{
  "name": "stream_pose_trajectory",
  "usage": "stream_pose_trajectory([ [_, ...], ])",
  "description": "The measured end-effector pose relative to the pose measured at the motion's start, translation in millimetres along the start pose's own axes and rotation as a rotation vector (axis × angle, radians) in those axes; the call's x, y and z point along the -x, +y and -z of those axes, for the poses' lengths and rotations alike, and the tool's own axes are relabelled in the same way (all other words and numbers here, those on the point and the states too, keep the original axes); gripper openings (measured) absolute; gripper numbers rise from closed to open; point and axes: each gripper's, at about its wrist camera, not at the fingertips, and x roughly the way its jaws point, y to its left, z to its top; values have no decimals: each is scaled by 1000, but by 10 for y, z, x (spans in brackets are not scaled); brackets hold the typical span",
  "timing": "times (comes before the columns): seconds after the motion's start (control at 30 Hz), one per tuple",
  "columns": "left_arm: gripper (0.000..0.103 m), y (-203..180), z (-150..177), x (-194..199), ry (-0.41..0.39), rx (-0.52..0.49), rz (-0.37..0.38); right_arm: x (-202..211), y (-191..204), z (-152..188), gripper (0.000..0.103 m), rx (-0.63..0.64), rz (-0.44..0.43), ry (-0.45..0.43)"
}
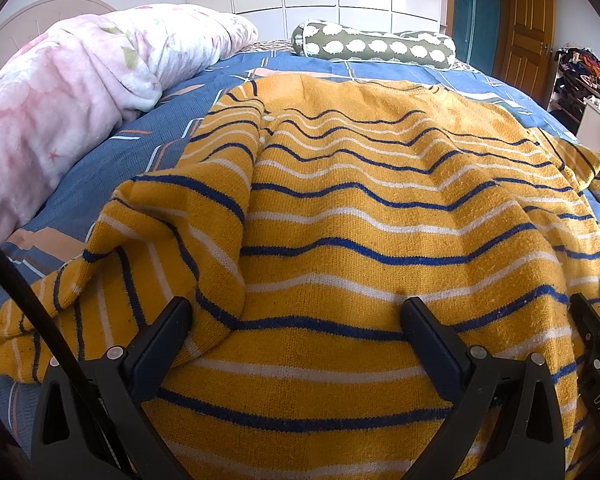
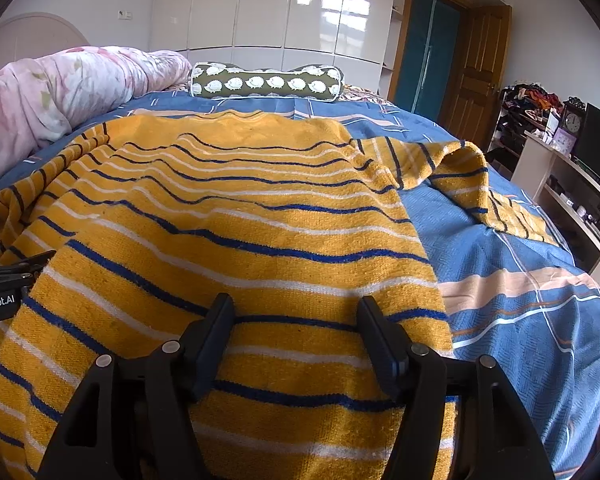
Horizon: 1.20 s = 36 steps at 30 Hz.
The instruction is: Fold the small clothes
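Note:
A yellow knit sweater point(image 1: 380, 208) with blue and white stripes lies spread on the bed; it also shows in the right wrist view point(image 2: 228, 224). Its left sleeve point(image 1: 100, 280) is crumpled at the left. Its right sleeve point(image 2: 472, 176) is bent over the blue bedspread. My left gripper point(image 1: 296, 312) is open, with its fingers over the sweater's near part. My right gripper point(image 2: 296, 308) is open over the sweater's near right part, close to its side edge. The right gripper's fingers point(image 1: 596, 320) show at the right edge of the left wrist view.
The blue patterned bedspread point(image 2: 520, 280) covers the bed. A pink quilt point(image 1: 60, 112) is piled at the left. A green bolster pillow point(image 2: 268, 82) lies at the far side. White wardrobes, a wooden door point(image 2: 480, 72) and shelves with a clock point(image 2: 572, 124) stand beyond.

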Motion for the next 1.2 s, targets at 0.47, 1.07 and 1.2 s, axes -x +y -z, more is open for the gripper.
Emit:
stream_pose_trajectory([
  [0.47,103,7,4,-1,-3,0,-1,-5,5,3,68,-4,0,12],
  [1.07,103,-23,-43,-26,12,-13,-27,-113,8,-104,78,-2,-7,82],
  [1.2,103,-32,-20,-23,11,-12,-28,-110,22,-102,78,3,0,75],
])
